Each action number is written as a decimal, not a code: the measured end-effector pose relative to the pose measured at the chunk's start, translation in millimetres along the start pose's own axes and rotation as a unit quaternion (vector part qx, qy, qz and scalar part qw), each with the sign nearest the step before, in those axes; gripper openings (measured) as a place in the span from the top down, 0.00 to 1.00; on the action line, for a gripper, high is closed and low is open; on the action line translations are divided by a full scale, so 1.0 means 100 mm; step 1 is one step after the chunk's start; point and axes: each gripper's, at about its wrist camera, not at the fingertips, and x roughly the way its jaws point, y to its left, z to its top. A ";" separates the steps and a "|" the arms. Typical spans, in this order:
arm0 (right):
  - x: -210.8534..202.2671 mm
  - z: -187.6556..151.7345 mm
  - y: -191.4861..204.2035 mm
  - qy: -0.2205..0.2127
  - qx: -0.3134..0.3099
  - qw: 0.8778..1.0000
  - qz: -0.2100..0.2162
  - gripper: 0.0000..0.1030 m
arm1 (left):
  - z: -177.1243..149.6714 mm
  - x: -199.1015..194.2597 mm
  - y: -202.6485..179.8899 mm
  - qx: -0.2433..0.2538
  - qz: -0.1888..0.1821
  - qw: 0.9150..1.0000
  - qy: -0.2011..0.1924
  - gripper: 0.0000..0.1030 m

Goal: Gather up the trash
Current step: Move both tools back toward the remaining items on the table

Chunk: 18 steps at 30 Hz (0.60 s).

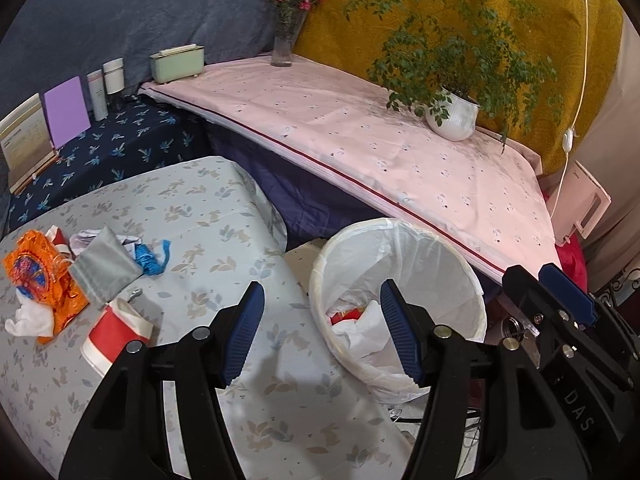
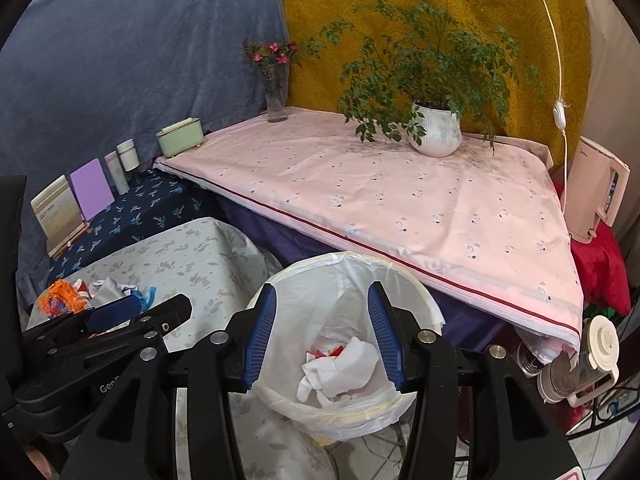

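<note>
Right gripper (image 2: 322, 336) hangs over the lined wastebasket (image 2: 416, 300), jaws apart and empty, crumpled white paper (image 2: 340, 372) lying inside, seemingly dropped there. Left gripper (image 1: 322, 334), also apart and empty, faces the bench (image 1: 224, 208), where wrappers (image 1: 40, 272) at far left await collection.

Trash bin (image 2: 404, 412): round, white, lined with a translucent white plastic bag folded over its rim, standing upright on the floor between the near floral-clothed table and the far pink-clothed table; it holds crumpled white tissue (image 2: 340, 372) and red-and-white wrapper scraps (image 2: 320, 354). Uncollected trash, clustered at the left of the floral table: orange printed wrapper (image 1: 38, 276), grey pouch (image 1: 104, 268), blue crinkled scrap (image 1: 150, 260), white tissue wad (image 1: 28, 314), and a red-and-white paper cup (image 1: 114, 330) lying on its side, nearest.
</note>
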 end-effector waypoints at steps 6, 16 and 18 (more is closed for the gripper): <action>-0.07 0.00 0.24 -0.001 -0.016 1.000 0.011 0.54 | -0.01 -0.15 0.23 -0.017 0.008 1.000 -0.010 0.44; -0.15 -0.02 0.68 -0.003 -0.044 0.998 0.035 0.50 | -0.08 -0.36 0.68 -0.047 0.035 0.998 -0.022 0.44; -0.17 -0.04 0.79 -0.002 -0.050 0.998 0.041 0.49 | -0.10 -0.39 0.80 -0.054 0.041 0.997 -0.023 0.44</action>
